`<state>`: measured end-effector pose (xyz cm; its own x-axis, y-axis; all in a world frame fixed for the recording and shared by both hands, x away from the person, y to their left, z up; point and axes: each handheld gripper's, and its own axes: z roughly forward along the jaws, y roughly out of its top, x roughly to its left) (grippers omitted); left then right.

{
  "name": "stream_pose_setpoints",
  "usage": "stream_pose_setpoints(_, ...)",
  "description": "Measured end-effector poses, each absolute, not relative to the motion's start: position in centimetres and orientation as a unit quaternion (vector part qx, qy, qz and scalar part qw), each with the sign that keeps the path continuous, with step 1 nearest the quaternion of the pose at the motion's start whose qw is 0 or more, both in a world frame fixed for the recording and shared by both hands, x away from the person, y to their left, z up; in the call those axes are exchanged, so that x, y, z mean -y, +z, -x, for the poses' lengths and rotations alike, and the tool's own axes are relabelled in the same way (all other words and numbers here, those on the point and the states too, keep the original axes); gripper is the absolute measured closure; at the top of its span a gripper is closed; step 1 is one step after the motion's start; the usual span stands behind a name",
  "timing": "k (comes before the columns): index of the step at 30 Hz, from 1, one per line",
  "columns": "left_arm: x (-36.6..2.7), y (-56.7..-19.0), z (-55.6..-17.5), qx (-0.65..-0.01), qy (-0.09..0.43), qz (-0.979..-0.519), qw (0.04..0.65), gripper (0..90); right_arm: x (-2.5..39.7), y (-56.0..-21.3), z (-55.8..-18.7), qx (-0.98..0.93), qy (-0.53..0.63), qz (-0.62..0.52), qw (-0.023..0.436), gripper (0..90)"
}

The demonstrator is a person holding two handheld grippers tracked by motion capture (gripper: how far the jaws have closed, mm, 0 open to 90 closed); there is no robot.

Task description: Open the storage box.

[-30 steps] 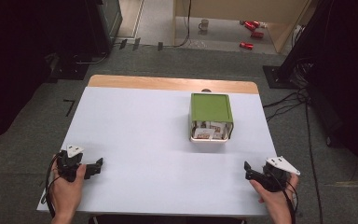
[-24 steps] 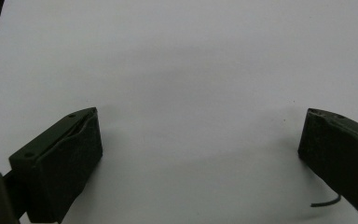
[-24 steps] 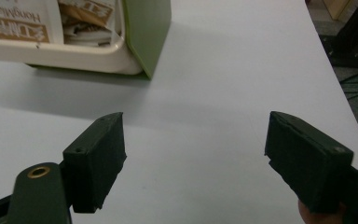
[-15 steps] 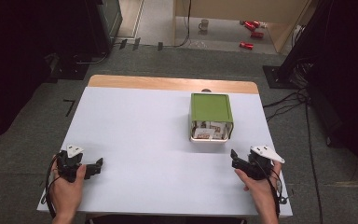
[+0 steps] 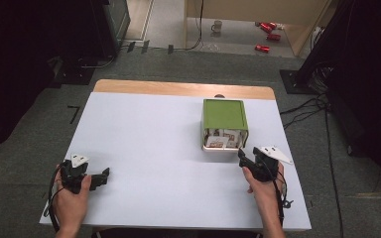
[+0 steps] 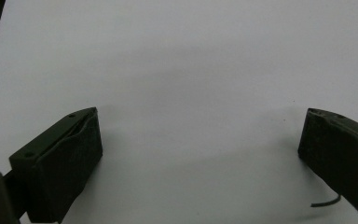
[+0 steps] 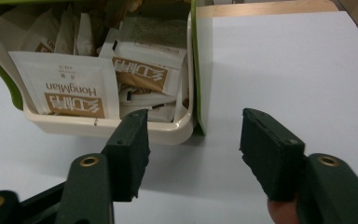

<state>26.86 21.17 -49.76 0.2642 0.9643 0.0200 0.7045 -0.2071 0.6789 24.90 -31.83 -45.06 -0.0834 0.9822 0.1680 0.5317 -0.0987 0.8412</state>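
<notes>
While the right gripper (image 7: pixel 193 149) hovers spread near the green box (image 5: pixel 223 115), its tea sachets (image 7: pixel 77 91) look light, limp, slippery—pinch 1 by its upper edge.

We find the box (image 5: pixel 223 124) on the table (image 5: pixel 144 139) toward its far right, sachets (image 7: pixel 77 88) inside it, the right gripper (image 5: pixel 244 157) just before its near right corner, the left gripper (image 5: pixel 100 177) well apart at the table's near left.
</notes>
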Motion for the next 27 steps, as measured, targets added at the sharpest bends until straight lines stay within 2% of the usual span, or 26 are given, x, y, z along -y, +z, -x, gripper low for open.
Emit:
stream_pose_setpoints(2,-21.2,-49.8,-26.9,-0.562,0.229,-0.743,0.284,0.1,31.6,-45.0,-25.3,-0.610,0.406,-0.622,0.276,47.6)
stream_pose_setpoints(16,-21.2,-49.8,-26.8,-0.561,0.229,-0.743,0.284,0.1,30.8,-45.5,-26.7,-0.608,0.391,-0.639,0.263,48.6)
stream_pose_setpoints(27,-21.2,-49.8,-26.8,-0.562,0.229,-0.742,0.284,0.1,30.5,-45.5,-27.7,-0.602,0.391,-0.645,0.261,53.7)
